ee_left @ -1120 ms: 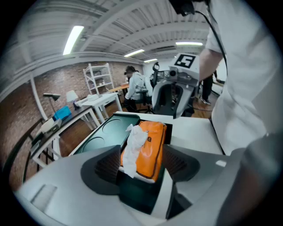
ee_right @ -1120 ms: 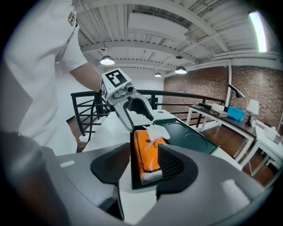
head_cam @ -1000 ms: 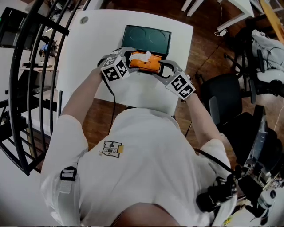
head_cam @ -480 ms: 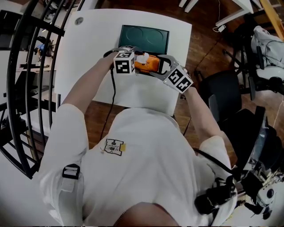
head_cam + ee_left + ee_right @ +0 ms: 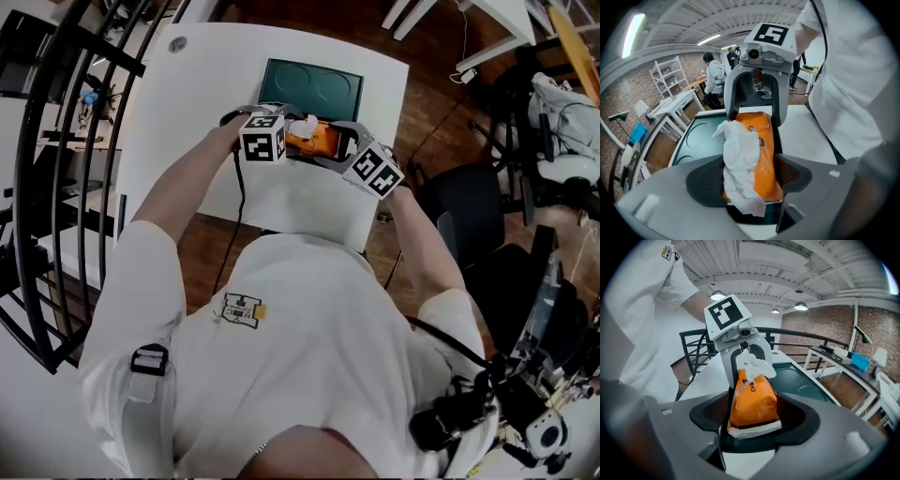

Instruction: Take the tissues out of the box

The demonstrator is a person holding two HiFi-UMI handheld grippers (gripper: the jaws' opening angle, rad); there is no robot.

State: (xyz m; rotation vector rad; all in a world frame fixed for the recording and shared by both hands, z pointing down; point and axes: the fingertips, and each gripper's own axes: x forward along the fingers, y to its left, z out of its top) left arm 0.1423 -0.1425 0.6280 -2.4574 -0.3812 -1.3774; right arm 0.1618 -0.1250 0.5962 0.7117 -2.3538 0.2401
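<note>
Closing in but not yet pinching, the left gripper [image 5: 750, 180]'s jaws straddled the crumpled white tissue [image 5: 740, 159] atop the orange plastic pack [image 5: 752, 404]; the right gripper [image 5: 754, 420]'s jaws, just opened, loosely flanked its opposite end.

Pack [image 5: 319, 141] x1, tissue [image 5: 302, 122] x1, tray [image 5: 314, 80] x1, table [image 5: 187, 112] x1, hand-held grippers [image 5: 751, 176] [image 5: 750, 420] x2.

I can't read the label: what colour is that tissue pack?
The tissue pack is bright orange, white tissue sticking out; clearest in the right gripper view.
</note>
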